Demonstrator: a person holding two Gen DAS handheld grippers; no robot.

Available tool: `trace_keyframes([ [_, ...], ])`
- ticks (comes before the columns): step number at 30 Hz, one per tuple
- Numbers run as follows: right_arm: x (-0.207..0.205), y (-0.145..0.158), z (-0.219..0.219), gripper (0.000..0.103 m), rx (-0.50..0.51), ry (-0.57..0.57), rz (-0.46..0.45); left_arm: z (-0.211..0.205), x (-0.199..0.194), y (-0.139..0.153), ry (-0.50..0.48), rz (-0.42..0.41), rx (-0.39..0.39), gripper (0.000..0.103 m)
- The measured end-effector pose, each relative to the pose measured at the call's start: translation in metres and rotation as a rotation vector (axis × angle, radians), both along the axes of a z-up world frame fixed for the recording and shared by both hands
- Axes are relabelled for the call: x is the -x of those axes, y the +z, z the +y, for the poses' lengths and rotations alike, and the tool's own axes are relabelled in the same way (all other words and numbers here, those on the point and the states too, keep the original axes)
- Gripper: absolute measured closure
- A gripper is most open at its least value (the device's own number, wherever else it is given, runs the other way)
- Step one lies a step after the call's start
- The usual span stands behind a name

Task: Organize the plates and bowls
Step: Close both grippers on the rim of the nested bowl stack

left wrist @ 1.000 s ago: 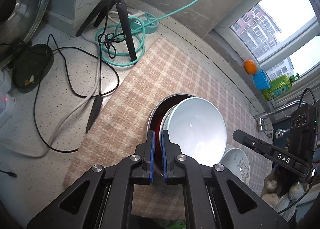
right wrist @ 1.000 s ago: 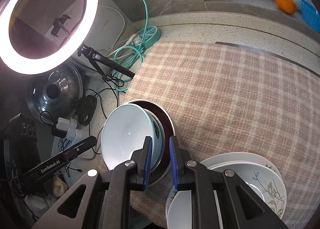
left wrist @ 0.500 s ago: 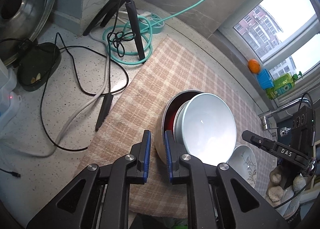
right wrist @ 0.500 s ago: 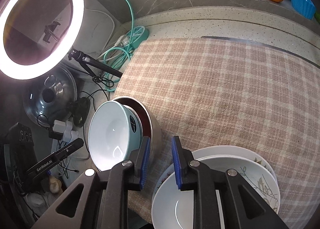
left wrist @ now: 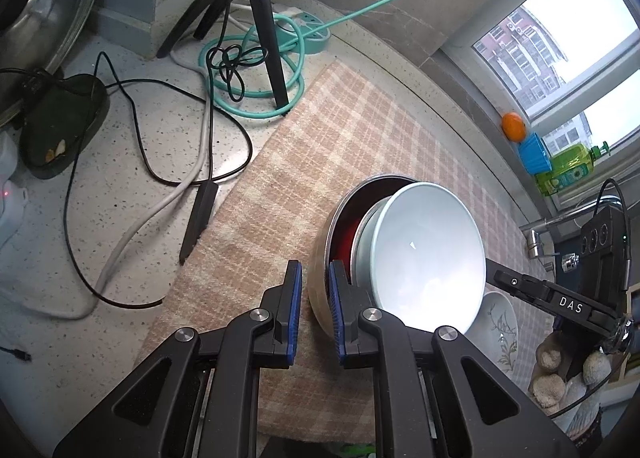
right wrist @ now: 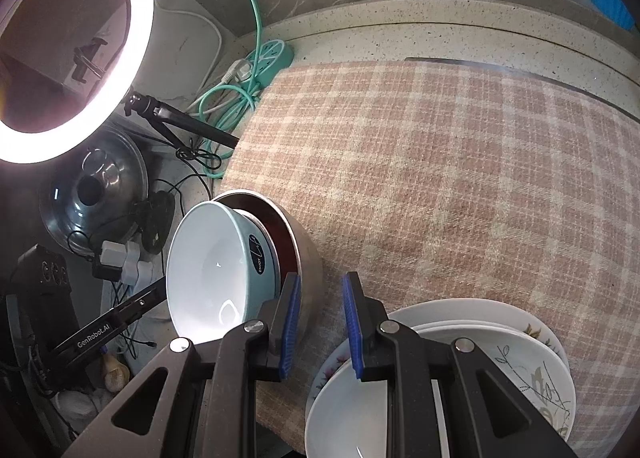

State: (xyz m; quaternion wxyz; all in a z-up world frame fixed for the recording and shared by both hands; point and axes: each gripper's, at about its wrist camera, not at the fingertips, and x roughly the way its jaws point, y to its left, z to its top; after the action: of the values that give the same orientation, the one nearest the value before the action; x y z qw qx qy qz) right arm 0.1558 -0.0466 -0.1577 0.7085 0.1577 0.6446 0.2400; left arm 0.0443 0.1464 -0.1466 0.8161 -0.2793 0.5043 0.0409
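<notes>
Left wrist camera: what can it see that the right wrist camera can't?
Only the left wrist view shows the green bottle, the tap and the window. Only the right wrist view shows the glowing ring light and the whole stack of plates. Both show the pale blue bowl tilted in the metal bowl, the checked cloth and the orange.

A pale blue bowl [right wrist: 216,270] sits in a red-lined steel bowl [right wrist: 306,258] on tan plaid cloth [right wrist: 460,177].

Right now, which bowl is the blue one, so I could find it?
Find the checked cloth on the counter. At its left edge a metal bowl stands, and the light blue bowl leans tilted inside it. Only it bears a dark oval label.
</notes>
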Motion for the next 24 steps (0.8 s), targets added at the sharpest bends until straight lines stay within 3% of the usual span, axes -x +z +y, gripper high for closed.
trace_keyframes([
  [13, -0.001, -0.009, 0.013, 0.084, 0.02, 0.033, 0.016, -0.003, -0.006, -0.009, -0.019, 0.019, 0.014, 0.093],
  [20, -0.001, -0.012, 0.019, 0.094, 0.018, 0.056, 0.026, -0.004, -0.008, -0.01, -0.017, 0.021, 0.023, 0.096],
  [24, -0.001, -0.011, 0.021, 0.094, 0.024, 0.06, 0.026, -0.004, -0.007, -0.01, -0.016, 0.021, 0.025, 0.096],
])
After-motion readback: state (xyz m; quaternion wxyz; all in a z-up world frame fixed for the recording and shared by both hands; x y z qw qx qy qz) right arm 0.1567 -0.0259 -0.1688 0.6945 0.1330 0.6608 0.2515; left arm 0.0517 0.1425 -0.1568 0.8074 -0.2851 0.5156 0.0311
